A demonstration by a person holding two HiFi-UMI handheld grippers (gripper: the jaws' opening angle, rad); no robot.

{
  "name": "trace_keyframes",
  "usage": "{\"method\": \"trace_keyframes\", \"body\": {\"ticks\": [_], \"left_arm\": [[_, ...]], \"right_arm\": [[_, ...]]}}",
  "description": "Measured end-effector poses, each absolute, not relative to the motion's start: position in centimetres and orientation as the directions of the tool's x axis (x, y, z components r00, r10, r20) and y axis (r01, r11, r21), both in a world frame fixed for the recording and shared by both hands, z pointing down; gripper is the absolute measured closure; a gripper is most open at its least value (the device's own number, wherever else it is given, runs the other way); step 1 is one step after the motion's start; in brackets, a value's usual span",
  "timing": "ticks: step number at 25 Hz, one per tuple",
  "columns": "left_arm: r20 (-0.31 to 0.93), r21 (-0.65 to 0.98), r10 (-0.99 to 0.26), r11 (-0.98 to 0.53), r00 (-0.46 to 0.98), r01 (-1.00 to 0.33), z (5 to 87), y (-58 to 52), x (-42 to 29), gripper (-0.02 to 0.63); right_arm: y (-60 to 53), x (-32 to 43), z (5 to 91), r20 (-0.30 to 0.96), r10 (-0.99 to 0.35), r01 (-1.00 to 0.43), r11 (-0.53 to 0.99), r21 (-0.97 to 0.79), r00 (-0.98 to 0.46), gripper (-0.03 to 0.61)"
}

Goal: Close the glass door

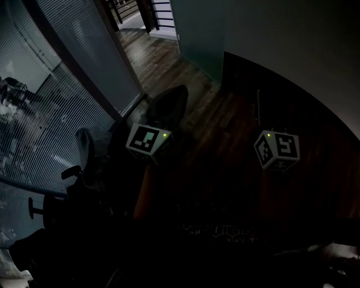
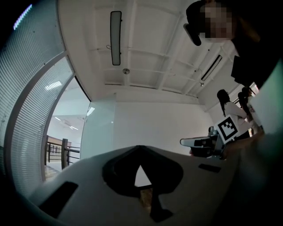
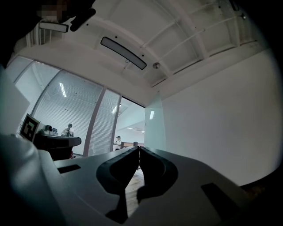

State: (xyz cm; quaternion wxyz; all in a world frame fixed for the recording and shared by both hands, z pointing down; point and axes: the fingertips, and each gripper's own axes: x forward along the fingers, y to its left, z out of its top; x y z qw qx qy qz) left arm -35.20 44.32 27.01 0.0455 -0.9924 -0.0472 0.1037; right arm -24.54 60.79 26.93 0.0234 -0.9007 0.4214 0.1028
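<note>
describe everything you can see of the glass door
The glass door is a tall, flat pane of pale, frosted-looking glass, with no frame or handle that can be made out. It stands upright and looks swung open, lying back along the white wall at the right of the opening. Its foot meets the wooden floor. Nothing else in view touches it.

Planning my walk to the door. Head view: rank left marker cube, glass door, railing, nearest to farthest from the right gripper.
1. left marker cube, alongside at left.
2. glass door, ahead, upper middle.
3. railing, beyond it, top edge.
</note>
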Motion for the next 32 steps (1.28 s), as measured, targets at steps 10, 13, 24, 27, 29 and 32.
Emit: {"method": "trace_keyframes", "body": {"ticks": [10,13,24,27,29,32], "left_arm": [[-0.149,-0.108,0.097,-0.991,0.984,0.081,28.6,40.8,-30.7,0.612],[-0.144,-0.089,0.089,-0.993,0.986,0.076,29.3,38.5,-27.3,0.612],[-0.155,-0.053,0.123,-0.992,0.98,0.116,29.0,31.3,-16.2,0.612],[-0.148,-0.042,0.126,-0.992,0.981,0.121,29.3,30.4,-14.0,0.612],[-0.147,-0.044,0.13,-0.991,0.981,0.125,29.3,29.9,-12.7,0.612],[-0.142,-0.047,0.133,-0.991,0.981,0.127,29.6,29.4,-10.7,0.612]], "right_arm": [[58.3,-19.6,28.4,-0.177,-0.753,-0.761,-0.648,0.029,0.634,0.574],[56.5,-16.5,28.6,-0.174,-0.741,-0.749,-0.662,0.026,0.649,0.574],[50.3,-6.0,27.8,-0.173,-0.682,-0.692,-0.722,0.004,0.71,0.574],[49.5,-4.2,28.0,-0.17,-0.676,-0.687,-0.727,-0.002,0.717,0.574],[48.9,-2.9,28.1,-0.168,-0.675,-0.685,-0.728,-0.002,0.718,0.574],[48.2,-0.8,28.3,-0.167,-0.677,-0.687,-0.727,-0.001,0.717,0.574]]}}
